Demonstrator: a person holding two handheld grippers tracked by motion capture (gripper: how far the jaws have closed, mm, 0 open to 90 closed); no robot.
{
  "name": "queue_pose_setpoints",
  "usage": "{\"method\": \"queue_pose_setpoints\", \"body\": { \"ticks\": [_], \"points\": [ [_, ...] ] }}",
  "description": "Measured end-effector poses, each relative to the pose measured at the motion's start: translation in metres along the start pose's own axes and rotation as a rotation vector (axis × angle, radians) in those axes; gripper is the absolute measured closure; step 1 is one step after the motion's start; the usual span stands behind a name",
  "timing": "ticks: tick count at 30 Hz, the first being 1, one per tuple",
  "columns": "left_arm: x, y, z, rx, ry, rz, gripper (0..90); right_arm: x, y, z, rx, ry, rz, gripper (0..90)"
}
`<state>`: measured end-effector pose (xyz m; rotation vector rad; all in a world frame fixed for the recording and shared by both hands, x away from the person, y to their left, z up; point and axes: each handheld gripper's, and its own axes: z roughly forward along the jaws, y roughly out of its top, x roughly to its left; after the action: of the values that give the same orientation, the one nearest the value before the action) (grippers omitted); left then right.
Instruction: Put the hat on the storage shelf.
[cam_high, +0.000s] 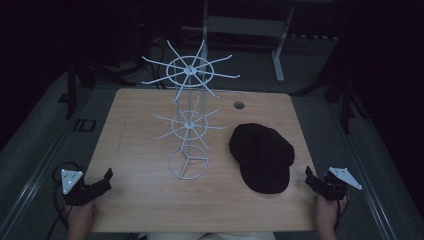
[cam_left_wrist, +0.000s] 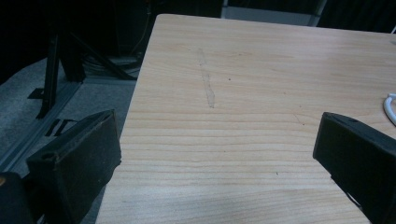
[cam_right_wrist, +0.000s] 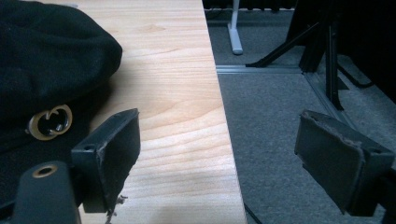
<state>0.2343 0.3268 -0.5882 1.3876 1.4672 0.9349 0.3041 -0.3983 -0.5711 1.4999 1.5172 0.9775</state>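
The black cap (cam_high: 262, 157) is lying flat on the tabletop (cam_high: 140, 200), at about 3 o'clock from the base ring of the white wire rack (cam_high: 188, 120), just beside it but not touching. The right gripper (cam_high: 316, 183) is hovering at the tabletop's right edge, at roughly 4 o'clock from the cap, with its jaws spread wide and empty; in the right gripper view one jaw is sitting over the wood near the cap's gold emblem (cam_right_wrist: 50, 122) while the other is hanging out over the grey floor (cam_right_wrist: 280, 140). The left gripper (cam_high: 102, 181) is waiting near the tabletop's 7 o'clock corner, jaws likewise apart and holding nothing.

The likely job is hanging the cap on a rack arm. The soft fabric could be slipping or bunching if only a thin fold is pinched, and a grab at the brim could be dragging the cap off the near edge. The rack looks light and top-heavy; a cap pushed against an upper arm could be tipping or spinning it, unless the left gripper is steadying the stem.
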Motion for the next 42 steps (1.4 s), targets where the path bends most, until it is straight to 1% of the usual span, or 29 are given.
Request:
{"method": "queue_pose_setpoints", "body": {
  "ticks": [3,6,9,10,11,12,13,14,15,16,17,18,19,20,22,23,24,25,26,29,30,31,32,34,35,36,37,40,42],
  "points": [
    [0.0,0.0,0.0,0.001,0.001,0.001,1.5,-0.004,0.002,-0.001,0.001,0.017,0.018,13.9],
    [0.0,0.0,0.0,0.0,0.001,0.0,1.4,-0.006,0.006,-0.001,0.008,0.003,0.014,14.0],
    [0.0,0.0,0.0,0.002,0.001,-0.001,1.5,-0.008,0.014,-0.004,0.009,0.045,0.045,13.9],
    [0.0,0.0,0.0,0.002,0.002,-0.002,1.5,-0.008,0.014,-0.004,0.009,0.045,0.045,13.9],
    [0.0,0.0,0.0,0.003,0.001,-0.002,1.4,-0.008,0.016,-0.005,0.015,0.054,0.05,14.0],
    [0.0,0.0,0.0,0.003,0.001,-0.003,1.4,-0.006,0.022,-0.006,0.025,0.075,0.051,13.9],
    [0.0,0.0,0.0,0.002,0.002,-0.003,1.4,-0.006,0.022,-0.006,0.025,0.075,0.051,13.7],
    [0.0,0.0,0.0,0.003,0.002,-0.003,1.4,-0.002,0.031,-0.009,0.019,0.109,0.051,12.7],
    [0.0,0.0,0.0,0.003,0.002,-0.003,1.4,-0.002,0.031,-0.009,0.019,0.109,0.051,12.7],
    [0.0,0.0,0.0,0.002,0.002,-0.003,1.4,0.001,0.04,-0.01,0.04,0.133,0.043,10.9],
    [0.0,0.0,0.0,0.002,0.002,-0.003,1.4,0.001,0.04,-0.01,0.04,0.133,0.043,10.9],
    [0.0,0.0,0.0,0.002,0.002,-0.002,1.4,0.003,0.044,-0.01,0.045,0.146,0.044,10.8],
    [0.0,0.0,0.0,0.002,0.002,-0.003,1.4,0.008,0.052,-0.011,0.038,0.148,0.026,10.2],
    [0.0,0.0,0.0,0.002,0.002,-0.003,1.4,0.008,0.052,-0.011,0.038,0.148,0.026,10.2],
    [0.0,0.0,0.0,0.002,0.001,-0.003,1.4,0.013,0.059,-0.012,0.034,0.141,0.008,12.4],
    [0.0,0.0,0.0,0.002,0.001,-0.003,1.4,0.013,0.062,-0.011,0.056,0.179,0.02,12.4],
    [0.0,0.0,0.0,0.003,0.0,-0.003,1.4,0.013,0.062,-0.011,0.056,0.179,0.02,13.7],
    [0.0,0.0,0.0,0.002,0.0,-0.005,1.4,0.017,0.069,-0.009,0.064,0.195,0.022,13.2],
    [0.0,0.0,0.0,0.003,-0.001,-0.005,1.5,0.023,0.074,-0.009,0.056,0.183,-0.005,13.0],
    [0.0,0.0,0.0,0.003,-0.001,-0.005,1.5,0.025,0.077,-0.009,0.047,0.187,-0.005,13.0],
    [0.0,0.0,0.0,0.002,-0.002,-0.005,1.5,0.026,0.08,-0.008,0.047,0.196,-0.003,13.1],
    [0.0,0.0,0.0,0.003,-0.002,-0.004,1.5,0.031,0.085,-0.006,0.046,0.219,-0.002,13.4],
    [0.0,0.0,0.0,0.002,-0.002,-0.004,1.4,0.033,0.087,-0.005,0.044,0.225,-0.003,13.7],
    [0.0,0.0,0.0,0.003,-0.002,-0.003,1.4,0.038,0.091,-0.002,0.053,0.255,0.013,14.1],
    [0.0,0.0,0.0,0.003,-0.002,-0.003,1.4,0.038,0.091,-0.002,0.053,0.255,0.013,14.1],
    [0.0,0.0,0.0,0.002,-0.002,-0.003,1.4,0.041,0.094,-0.001,0.053,0.269,0.019,14.1],
    [0.0,0.0,0.0,0.003,-0.002,-0.003,1.5,0.047,0.098,0.003,0.061,0.284,0.009,14.3],
    [0.0,0.0,0.0,0.003,-0.003,-0.003,1.4,0.059,0.104,0.008,0.081,0.282,-0.013,14.0],
    [0.0,0.0,0.0,0.003,-0.004,-0.004,1.4,0.067,0.107,0.011,0.08,0.295,-0.036,13.2]
  ]
}}
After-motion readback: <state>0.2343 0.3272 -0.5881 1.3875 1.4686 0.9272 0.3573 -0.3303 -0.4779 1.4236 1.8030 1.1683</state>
